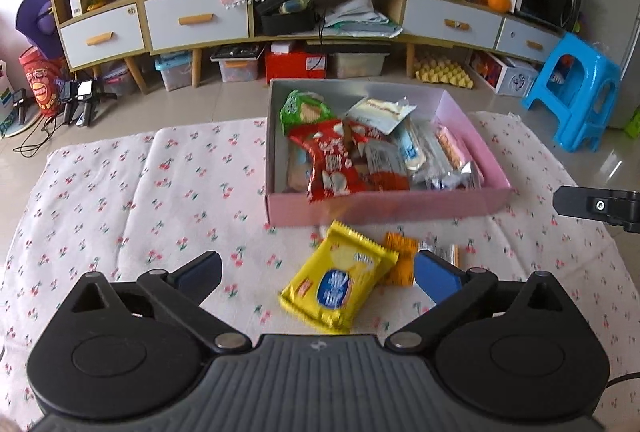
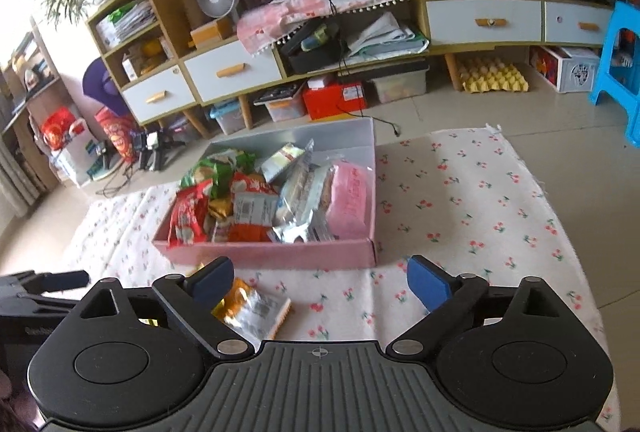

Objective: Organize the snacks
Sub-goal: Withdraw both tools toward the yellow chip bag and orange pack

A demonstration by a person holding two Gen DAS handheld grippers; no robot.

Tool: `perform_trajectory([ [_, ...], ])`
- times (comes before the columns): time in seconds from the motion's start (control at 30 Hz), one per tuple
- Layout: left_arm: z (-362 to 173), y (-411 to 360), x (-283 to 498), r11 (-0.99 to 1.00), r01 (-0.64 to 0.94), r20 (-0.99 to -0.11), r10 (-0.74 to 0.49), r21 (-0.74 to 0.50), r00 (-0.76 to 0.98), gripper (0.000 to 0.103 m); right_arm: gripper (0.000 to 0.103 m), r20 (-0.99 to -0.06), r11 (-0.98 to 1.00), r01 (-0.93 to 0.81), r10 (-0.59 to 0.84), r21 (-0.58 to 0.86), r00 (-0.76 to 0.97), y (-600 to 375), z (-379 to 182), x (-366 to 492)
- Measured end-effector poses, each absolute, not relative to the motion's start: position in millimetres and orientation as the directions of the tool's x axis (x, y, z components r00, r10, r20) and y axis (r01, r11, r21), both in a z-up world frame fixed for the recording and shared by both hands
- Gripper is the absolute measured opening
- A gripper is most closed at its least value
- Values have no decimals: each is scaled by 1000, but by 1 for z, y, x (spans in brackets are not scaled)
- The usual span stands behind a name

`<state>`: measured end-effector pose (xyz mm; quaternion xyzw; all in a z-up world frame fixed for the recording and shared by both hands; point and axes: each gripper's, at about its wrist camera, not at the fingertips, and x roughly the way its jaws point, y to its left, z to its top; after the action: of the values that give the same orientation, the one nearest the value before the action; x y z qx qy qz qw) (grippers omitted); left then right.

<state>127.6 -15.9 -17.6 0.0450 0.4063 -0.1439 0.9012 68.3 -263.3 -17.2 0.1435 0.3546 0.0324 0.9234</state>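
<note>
Snacks mostly fill the pink box (image 1: 384, 209) at centre frame; a yellow packet (image 1: 340, 282), an orange packet (image 1: 400, 258) and a silvery one (image 2: 256, 312) lie on the cloth below it, to my judgement still unsorted. Left gripper (image 1: 318, 274) and right gripper (image 2: 320, 282) both gape empty

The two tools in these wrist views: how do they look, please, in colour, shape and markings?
Both look alike. The left tool has a black frame, two round black discs, a grey ribbed plate with a small crosshair mark, silver pivot pins and blue pads on its fingers. The right tool matches it, with the same blue pads.
</note>
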Motion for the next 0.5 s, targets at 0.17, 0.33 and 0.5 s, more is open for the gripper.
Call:
perform_trajectory([
  [0.17,-25,-4,114,956,291,-737,-224,-39,637,102,96,-663,971,33,136,235,736,-262,-23,52],
  [0.33,-34,3,106,944,328,-741,-237,-24,628,102,96,-680,985,-8,125,173,723,-257,-34,37],
  [0.5,-45,2,99,925,378,-729,-238,31,642,102,96,-690,991,-36,114,127,715,-255,-44,29],
])
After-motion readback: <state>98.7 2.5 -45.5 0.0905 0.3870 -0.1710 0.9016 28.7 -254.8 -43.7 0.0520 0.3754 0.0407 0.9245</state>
